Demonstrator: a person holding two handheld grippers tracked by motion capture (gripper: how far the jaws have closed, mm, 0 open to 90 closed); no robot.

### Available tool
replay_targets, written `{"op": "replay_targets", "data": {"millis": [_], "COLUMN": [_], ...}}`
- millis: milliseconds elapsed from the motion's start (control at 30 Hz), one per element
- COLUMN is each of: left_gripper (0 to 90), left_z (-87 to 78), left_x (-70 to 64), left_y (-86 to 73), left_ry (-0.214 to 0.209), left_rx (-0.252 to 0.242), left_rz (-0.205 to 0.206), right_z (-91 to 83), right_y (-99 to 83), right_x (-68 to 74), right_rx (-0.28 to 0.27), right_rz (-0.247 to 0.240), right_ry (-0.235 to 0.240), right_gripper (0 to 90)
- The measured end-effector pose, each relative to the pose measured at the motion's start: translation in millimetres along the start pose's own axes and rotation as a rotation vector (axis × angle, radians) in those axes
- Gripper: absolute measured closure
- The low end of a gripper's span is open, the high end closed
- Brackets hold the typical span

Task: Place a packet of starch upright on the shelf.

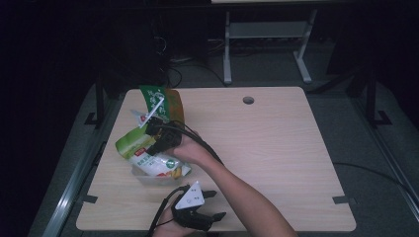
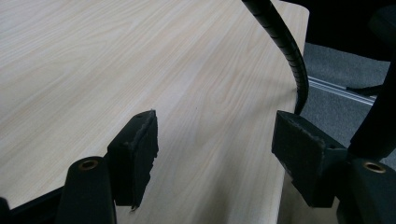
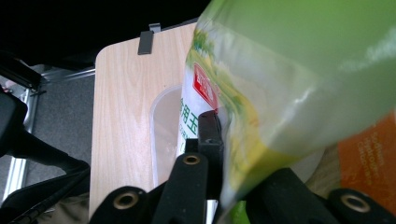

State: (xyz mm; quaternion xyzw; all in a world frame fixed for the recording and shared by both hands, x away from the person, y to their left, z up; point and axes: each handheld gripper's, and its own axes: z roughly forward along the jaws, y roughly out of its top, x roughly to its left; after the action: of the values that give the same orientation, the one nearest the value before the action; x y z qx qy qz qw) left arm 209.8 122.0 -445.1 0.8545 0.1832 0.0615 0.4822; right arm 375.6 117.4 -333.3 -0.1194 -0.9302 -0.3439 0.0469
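Gripper [image 1: 157, 139] on your right pinches the green-and-white snack pouch [image 1: 148, 155], tilting it into the clear tub [image 1: 143, 176], while your left gripper [image 1: 210, 205] idles wide above the bench [image 1: 276, 148].

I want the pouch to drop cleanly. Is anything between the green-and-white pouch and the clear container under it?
Nothing visible blocks it. The right gripper is shut on the green-and-white pouch, whose lower end already sits in the clear container. The green-and-orange bag stands behind, out of the way.
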Motion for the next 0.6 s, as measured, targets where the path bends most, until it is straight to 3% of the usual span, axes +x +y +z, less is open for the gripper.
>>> {"op": "replay_targets", "data": {"millis": [233, 333, 367, 400, 567, 600], "left_gripper": [31.1, 31.1, 31.1, 31.1, 31.1, 31.1], "left_z": [0.7, 0.6, 0.6, 1.1, 0.1, -0.1], "left_x": [-1.9, -2.1, -2.1, -3.0, -5.9, -5.9], "left_y": [-0.1, 0.1, 0.1, -0.3, -0.6, -0.7], "left_ry": [-0.002, -0.002, -0.002, -0.004, -0.015, -0.013], "left_rx": [-0.004, 0.002, 0.002, 0.002, 0.008, 0.005], "left_rz": [0.000, 0.010, 0.010, 0.006, 0.004, 0.012], "right_z": [-12.1, -21.8, -21.8, -22.5, -13.2, -7.7], "right_y": [-3.8, -5.1, -5.1, -7.4, -17.7, -23.6], "right_x": [6.6, 9.9, 9.9, 10.0, 4.2, -0.3], "right_rx": [-0.089, -0.182, -0.182, -0.221, -0.269, -0.275], "right_rz": [0.032, 0.094, 0.094, 0.142, 0.207, 0.241], "right_ry": [-0.004, -0.010, -0.010, -0.009, 0.000, 0.022], "right_gripper": [89.6, 89.6, 89.6, 89.6, 89.5, 89.4]}}
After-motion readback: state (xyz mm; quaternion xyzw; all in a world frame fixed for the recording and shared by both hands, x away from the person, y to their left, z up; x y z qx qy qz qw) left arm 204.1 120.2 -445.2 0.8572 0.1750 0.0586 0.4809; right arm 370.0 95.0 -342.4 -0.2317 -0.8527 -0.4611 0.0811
